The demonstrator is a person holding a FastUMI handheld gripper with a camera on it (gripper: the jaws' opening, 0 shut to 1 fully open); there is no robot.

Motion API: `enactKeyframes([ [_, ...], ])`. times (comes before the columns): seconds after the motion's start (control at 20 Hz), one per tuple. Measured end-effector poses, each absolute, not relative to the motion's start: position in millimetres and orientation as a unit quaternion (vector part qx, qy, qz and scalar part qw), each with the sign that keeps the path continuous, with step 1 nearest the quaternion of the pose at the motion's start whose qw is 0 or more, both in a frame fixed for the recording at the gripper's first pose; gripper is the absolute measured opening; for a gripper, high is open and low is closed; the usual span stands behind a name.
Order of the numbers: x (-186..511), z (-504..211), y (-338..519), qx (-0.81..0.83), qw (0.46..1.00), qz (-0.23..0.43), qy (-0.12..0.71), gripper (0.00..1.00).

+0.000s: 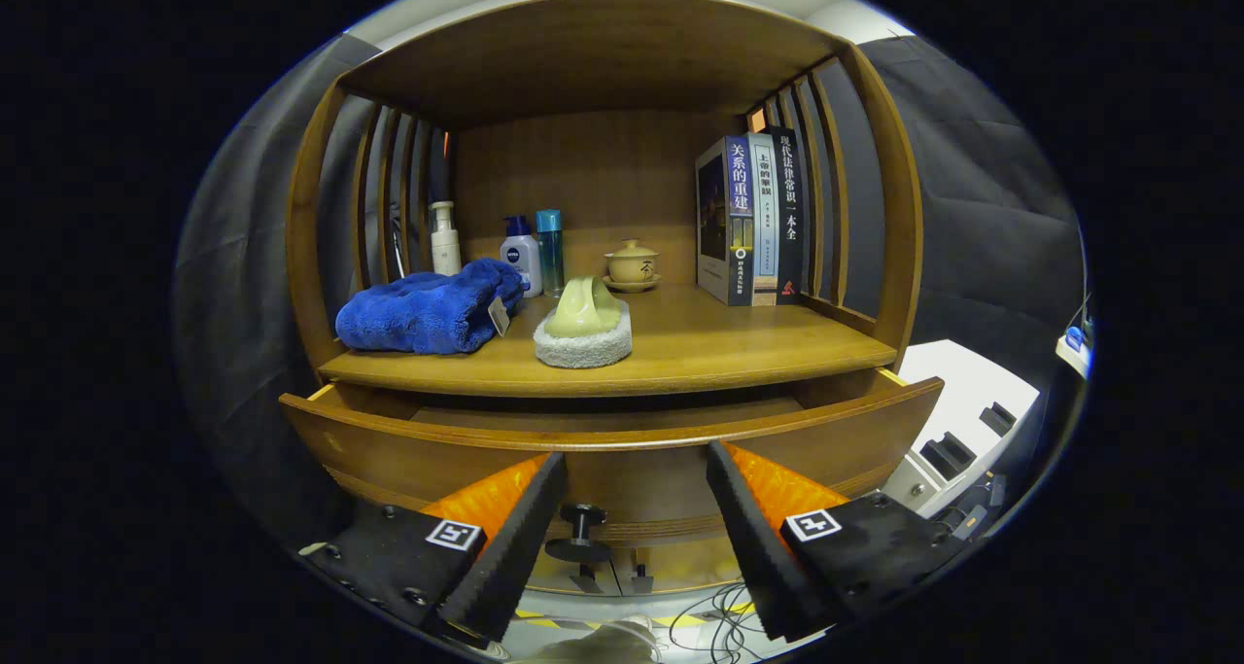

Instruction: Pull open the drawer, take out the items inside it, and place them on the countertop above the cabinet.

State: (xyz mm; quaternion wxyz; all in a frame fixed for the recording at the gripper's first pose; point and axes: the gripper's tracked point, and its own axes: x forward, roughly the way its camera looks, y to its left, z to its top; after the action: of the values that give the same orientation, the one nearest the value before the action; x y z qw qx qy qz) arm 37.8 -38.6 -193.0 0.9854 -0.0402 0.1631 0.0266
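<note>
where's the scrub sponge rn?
Gripper view: the scrub sponge sits on the countertop, beside the blue towel, in front of the lidded teacup, beyond the open hand-held gripper.

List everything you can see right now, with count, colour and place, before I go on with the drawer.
cabinet: 1, brown wood, ahead
drawer: 1, brown, pulled open under the countertop
knob: 1, dark, on drawer front, between the fingers
towel: 1, blue, countertop left
scrubber: 1, pale yellow on white pad, countertop front centre
bottles: 3, white, white-and-blue, teal, at the back behind the towel
lidded cup: 1, beige, on saucer, back centre
books: 3, upright, right
gripper: 1, fingers open, holding nothing
</note>
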Motion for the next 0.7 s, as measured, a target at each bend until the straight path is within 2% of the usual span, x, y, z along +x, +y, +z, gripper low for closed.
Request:
enactKeyframes([
  [0.55, 85, -197, -29, -0.034, 0.987, 0.022, 0.154, 0.98],
  [0.7, 79, -196, -30, -0.035, 0.987, 0.02, 0.154, 0.97],
])
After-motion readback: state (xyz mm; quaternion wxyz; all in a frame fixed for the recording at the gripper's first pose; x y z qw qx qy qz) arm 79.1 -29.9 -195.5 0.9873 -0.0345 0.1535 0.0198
